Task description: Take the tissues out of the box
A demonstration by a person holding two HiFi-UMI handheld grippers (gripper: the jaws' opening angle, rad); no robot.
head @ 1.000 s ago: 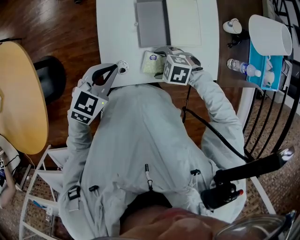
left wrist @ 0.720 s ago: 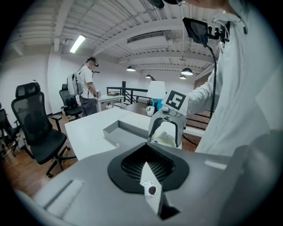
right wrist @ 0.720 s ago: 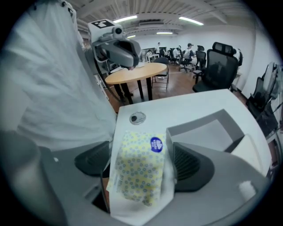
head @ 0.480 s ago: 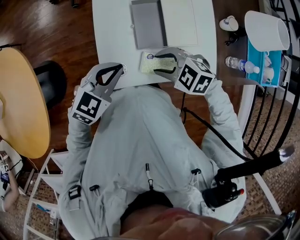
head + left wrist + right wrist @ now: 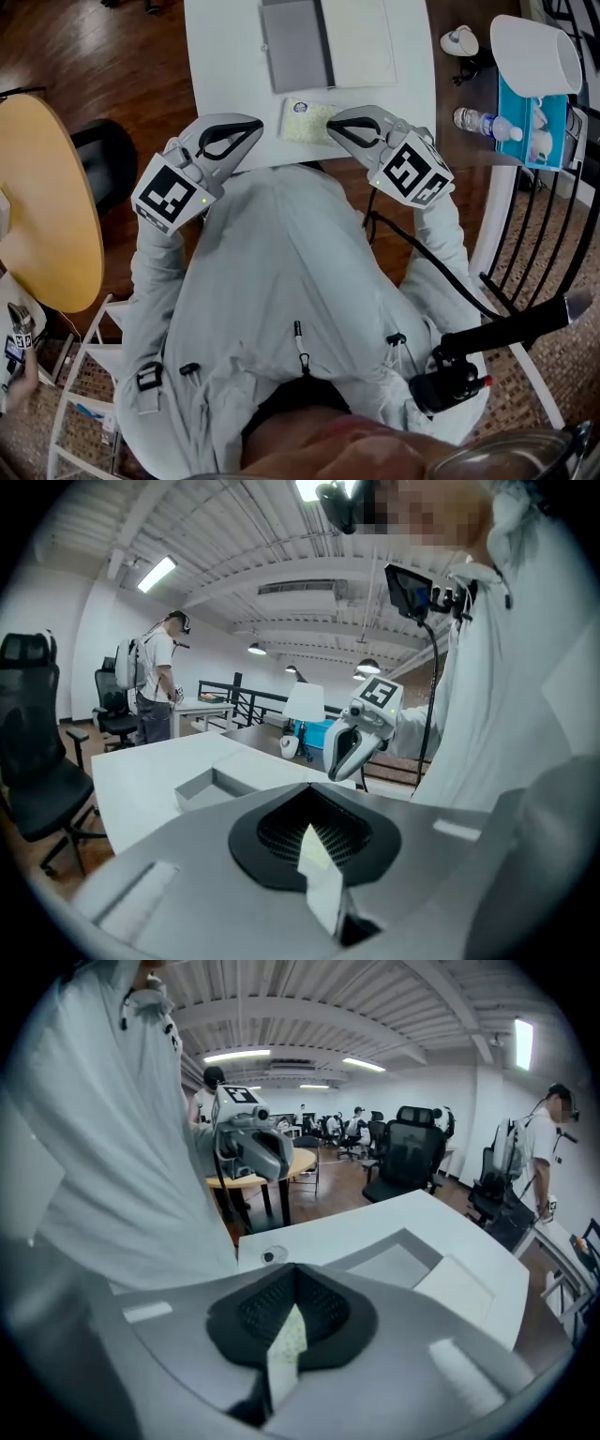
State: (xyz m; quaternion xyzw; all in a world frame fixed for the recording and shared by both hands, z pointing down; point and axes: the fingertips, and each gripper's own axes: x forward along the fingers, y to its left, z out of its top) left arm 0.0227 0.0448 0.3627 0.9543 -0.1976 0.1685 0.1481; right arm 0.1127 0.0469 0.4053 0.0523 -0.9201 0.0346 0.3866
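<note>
A small pale green tissue pack (image 5: 306, 119) lies flat on the white table (image 5: 234, 56), near its front edge. My right gripper (image 5: 332, 124) is shut, with its tips at the pack's right end. A pale patterned sliver (image 5: 286, 1340) shows along the seam of its jaws, and I cannot tell whether anything is pinched there. My left gripper (image 5: 259, 123) is shut too and points at the pack's left end from a short gap away. The left gripper view looks over the closed jaws at the right gripper (image 5: 361, 731). The right gripper view looks back at the left gripper (image 5: 248, 1143).
A grey tray (image 5: 295, 42) and a white sheet (image 5: 361, 37) lie further back on the table. To the right are a water bottle (image 5: 480, 124), a blue box (image 5: 530, 127) and a white bowl-like shade (image 5: 539, 58). A yellow round table (image 5: 42, 202) and a black chair (image 5: 98, 155) stand left.
The right gripper has moved from over the pack to its right end, and its jaws have closed. The left gripper has come forward to the table's edge. The pack has not moved.
</note>
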